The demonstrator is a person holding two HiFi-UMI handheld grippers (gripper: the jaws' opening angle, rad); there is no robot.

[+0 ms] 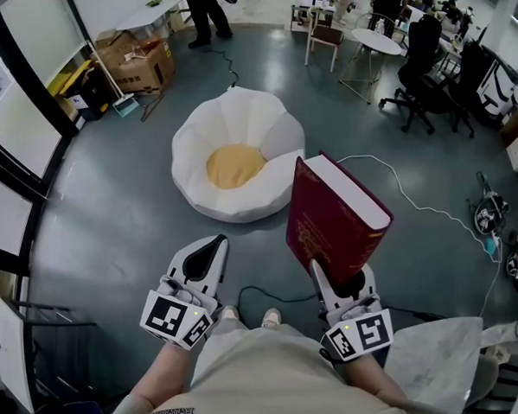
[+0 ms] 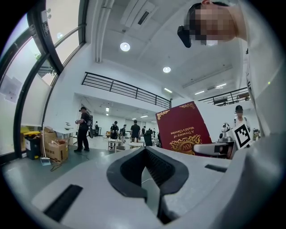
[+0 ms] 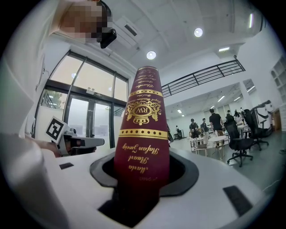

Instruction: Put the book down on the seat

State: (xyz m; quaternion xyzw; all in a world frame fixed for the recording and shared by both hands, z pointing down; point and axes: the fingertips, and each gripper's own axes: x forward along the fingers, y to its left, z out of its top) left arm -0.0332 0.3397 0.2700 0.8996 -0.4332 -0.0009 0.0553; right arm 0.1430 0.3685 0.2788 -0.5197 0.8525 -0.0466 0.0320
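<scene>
A thick dark red book (image 1: pixel 333 215) with gold lettering stands upright in my right gripper (image 1: pixel 328 278), whose jaws are shut on its lower end. In the right gripper view the book's spine (image 3: pixel 143 129) rises from between the jaws and fills the middle. The seat (image 1: pixel 237 116) is a white flower-shaped floor cushion with a yellow centre, on the grey floor ahead and a little left of the book. My left gripper (image 1: pixel 211 242) hangs beside my left knee, shut and with nothing in it. In the left gripper view its pads (image 2: pixel 166 172) meet, with the book (image 2: pixel 183 127) to the right.
Cardboard boxes (image 1: pixel 139 61) lie at the far left by the glass wall. A round table (image 1: pixel 376 42), chairs and a black office chair (image 1: pixel 423 63) stand at the far right. A white cable (image 1: pixel 415 202) runs over the floor right of the seat. People stand at the back.
</scene>
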